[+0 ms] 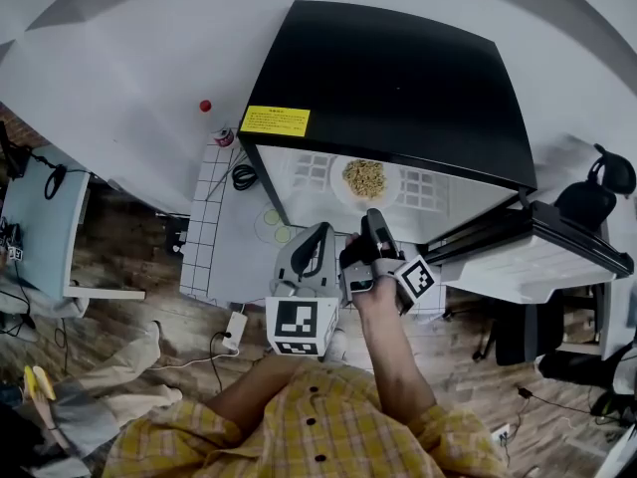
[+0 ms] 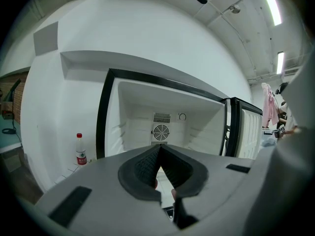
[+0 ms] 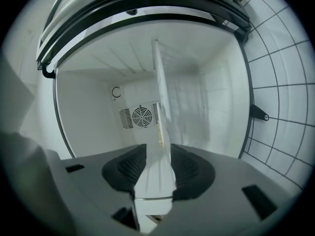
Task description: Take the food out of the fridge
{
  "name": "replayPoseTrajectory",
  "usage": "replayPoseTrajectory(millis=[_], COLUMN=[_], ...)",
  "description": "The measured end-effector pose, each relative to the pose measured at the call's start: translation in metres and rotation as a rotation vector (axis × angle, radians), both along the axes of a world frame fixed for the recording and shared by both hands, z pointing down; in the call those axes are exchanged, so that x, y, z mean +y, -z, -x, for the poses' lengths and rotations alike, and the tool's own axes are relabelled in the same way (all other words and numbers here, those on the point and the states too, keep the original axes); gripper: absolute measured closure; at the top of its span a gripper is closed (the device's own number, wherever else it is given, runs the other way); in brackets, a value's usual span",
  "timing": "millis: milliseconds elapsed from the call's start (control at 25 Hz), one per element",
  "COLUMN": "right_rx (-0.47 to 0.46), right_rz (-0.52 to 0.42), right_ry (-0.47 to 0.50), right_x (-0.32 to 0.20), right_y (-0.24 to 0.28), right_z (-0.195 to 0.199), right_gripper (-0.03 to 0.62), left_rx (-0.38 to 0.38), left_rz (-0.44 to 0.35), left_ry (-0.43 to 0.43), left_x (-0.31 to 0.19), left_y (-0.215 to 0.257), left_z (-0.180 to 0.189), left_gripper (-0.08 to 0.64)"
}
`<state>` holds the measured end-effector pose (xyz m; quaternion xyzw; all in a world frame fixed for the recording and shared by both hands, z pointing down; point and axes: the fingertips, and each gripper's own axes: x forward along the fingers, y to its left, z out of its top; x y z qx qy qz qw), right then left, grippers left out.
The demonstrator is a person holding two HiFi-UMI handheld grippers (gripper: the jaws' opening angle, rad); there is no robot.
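A white plate (image 1: 340, 193) heaped with noodles (image 1: 364, 177) sits on a shelf inside the open black fridge (image 1: 388, 78). My right gripper (image 1: 373, 215) is rolled onto its side at the plate's near edge. In the right gripper view the plate (image 3: 160, 171) shows edge-on and its rim lies between the open jaws of my right gripper (image 3: 158, 167). My left gripper (image 1: 323, 231) hovers just left of it in front of the fridge opening. Seen in its own view, the left gripper (image 2: 160, 154) is shut with nothing between its pads.
The fridge door (image 1: 537, 242) stands open to the right. A red-capped bottle (image 2: 81, 150) stands on the floor left of the fridge. A black chair (image 1: 587, 202) is at the right, a pale table (image 1: 45, 217) at the left, and a power strip (image 1: 236, 324) lies on the floor.
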<state>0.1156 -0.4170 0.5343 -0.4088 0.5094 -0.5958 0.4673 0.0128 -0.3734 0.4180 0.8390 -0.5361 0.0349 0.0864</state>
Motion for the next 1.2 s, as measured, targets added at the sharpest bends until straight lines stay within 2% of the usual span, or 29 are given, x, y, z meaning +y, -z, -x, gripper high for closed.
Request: replayPoseTrajectory(millis=[280, 640, 720, 840, 1040, 1200], right_rx=[-0.018, -0.032, -0.020, 0.005, 0.078, 0.094], right_rz=[0.075, 0.080, 0.071, 0.071, 0.069, 0.055], right_ry=[-0.004, 0.002, 0.005, 0.015, 0.037, 0.066], right_x=[-0.019, -0.031, -0.033, -0.033, -0.024, -0.013], right_y=[-0.019, -0.018, -0.016, -0.014, -0.008, 0.005], right_z=[0.001, 0.004, 0.004, 0.006, 0.006, 0.009], right_gripper=[0.446, 0.491, 0.540, 0.571, 0.577, 0.577], left_rx=[-0.012, -0.015, -0.014, -0.011, -0.009, -0.001], left_rz=[0.004, 0.011, 0.012, 0.013, 0.011, 0.010], left_ry=[0.003, 0.021, 0.022, 0.022, 0.022, 0.023], left_x=[-0.003, -0.007, -0.006, -0.005, -0.005, -0.005], left_y=[-0.003, -0.006, -0.007, -0.007, -0.007, -0.005], left_z=[0.001, 0.011, 0.012, 0.013, 0.015, 0.015], left_gripper=[0.554, 0.554, 0.554, 0.554, 0.554, 0.554])
